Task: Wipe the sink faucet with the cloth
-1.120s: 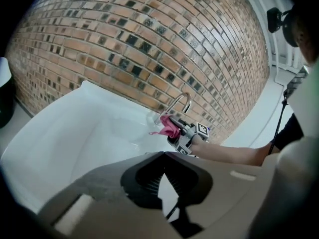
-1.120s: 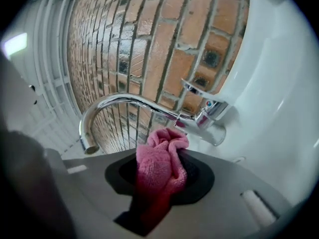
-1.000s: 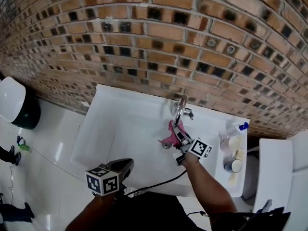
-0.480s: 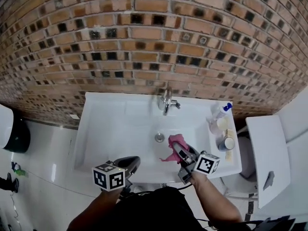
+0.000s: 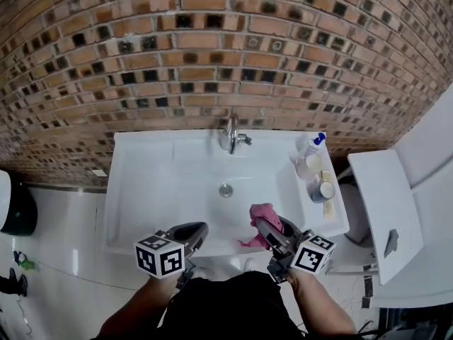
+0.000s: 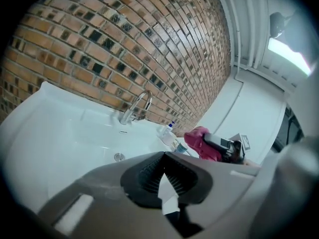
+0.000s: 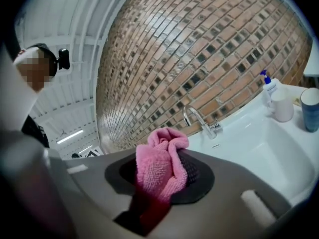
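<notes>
Right gripper [image 5: 260, 223] was observed clamped on the pink cloth [image 5: 263, 213]. The cloth was held over the front edge of the sink [image 5: 134, 190], well apart from the faucet [image 5: 231, 134]. Left gripper [image 5: 192, 232] was recorded closed, nothing between its jaws.

We hold both tongs low over the sink's [image 5: 141, 190] front edge. The left tongs [image 5: 202, 228] are closed and empty, and the right tongs [image 5: 257, 222] clamp the cloth [image 5: 264, 211].
</notes>
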Motion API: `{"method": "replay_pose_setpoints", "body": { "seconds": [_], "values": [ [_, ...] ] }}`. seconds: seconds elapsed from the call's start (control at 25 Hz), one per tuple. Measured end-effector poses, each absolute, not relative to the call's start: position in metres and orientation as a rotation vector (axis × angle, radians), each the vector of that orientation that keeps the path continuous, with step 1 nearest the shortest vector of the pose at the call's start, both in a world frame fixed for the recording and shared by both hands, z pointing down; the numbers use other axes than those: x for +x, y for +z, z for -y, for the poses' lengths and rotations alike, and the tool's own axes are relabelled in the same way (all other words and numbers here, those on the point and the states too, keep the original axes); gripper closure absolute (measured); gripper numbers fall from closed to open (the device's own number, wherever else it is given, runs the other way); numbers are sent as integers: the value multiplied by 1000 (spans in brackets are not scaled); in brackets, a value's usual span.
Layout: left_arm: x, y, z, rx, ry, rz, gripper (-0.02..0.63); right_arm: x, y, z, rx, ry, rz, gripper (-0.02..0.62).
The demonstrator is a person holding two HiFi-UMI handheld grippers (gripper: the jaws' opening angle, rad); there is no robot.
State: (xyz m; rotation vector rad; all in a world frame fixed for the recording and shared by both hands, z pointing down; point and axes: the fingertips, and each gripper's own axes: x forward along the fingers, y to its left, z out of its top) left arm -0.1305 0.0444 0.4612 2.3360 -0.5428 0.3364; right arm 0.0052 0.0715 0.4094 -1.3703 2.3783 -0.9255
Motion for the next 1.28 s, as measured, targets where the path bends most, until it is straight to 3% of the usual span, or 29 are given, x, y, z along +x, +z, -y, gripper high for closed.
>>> {"method": "replay_pose_setpoints", "body": {
  "seconds": [1.28],
  "values": [
    [-102, 467, -97, 2258, 306, 715, 603, 38, 431, -137, -1298, -991, -2535, 474]
  ]
}}
